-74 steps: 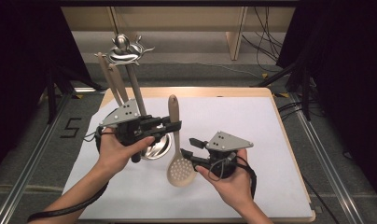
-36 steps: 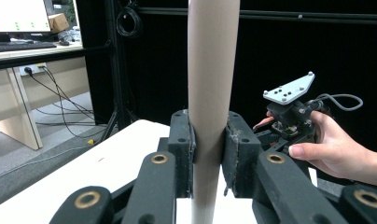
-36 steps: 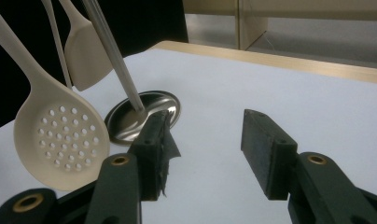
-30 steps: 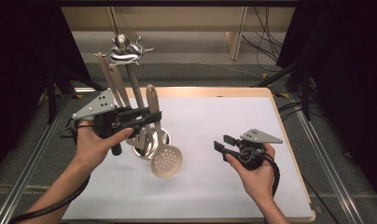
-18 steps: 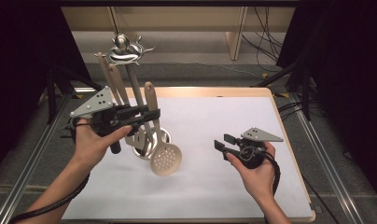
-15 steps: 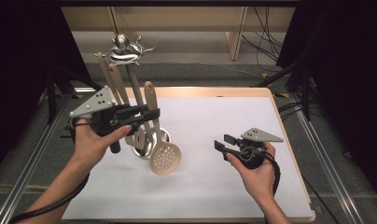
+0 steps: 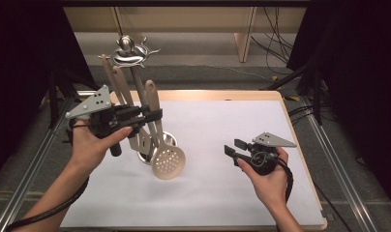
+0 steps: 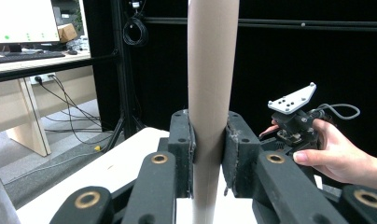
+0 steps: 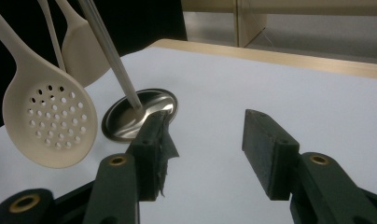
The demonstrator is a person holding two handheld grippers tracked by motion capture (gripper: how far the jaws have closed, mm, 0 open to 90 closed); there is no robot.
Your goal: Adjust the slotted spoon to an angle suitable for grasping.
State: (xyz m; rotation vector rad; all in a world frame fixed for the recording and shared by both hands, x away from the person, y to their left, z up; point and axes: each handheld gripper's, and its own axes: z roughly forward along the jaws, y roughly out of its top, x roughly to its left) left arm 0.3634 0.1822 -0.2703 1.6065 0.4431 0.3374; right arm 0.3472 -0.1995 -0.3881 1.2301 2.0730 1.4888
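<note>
Skimmer (image 7: 168, 161): pale wood-coloured, round perforated bowl, long flat handle (image 8: 210, 93) with rounded top end. Held off the table, near upright, handle tilted slightly away from the person, bowl at the bottom. Left gripper (image 7: 152, 115) is clamped on the upper handle, pads tight on both sides. Bowl hangs just above the white mat, right beside the rack's round steel base (image 9: 139, 113), overlapping its front-right edge in the high view. Bowl face toward the right gripper's camera, holes visible (image 9: 48, 119).
</note>
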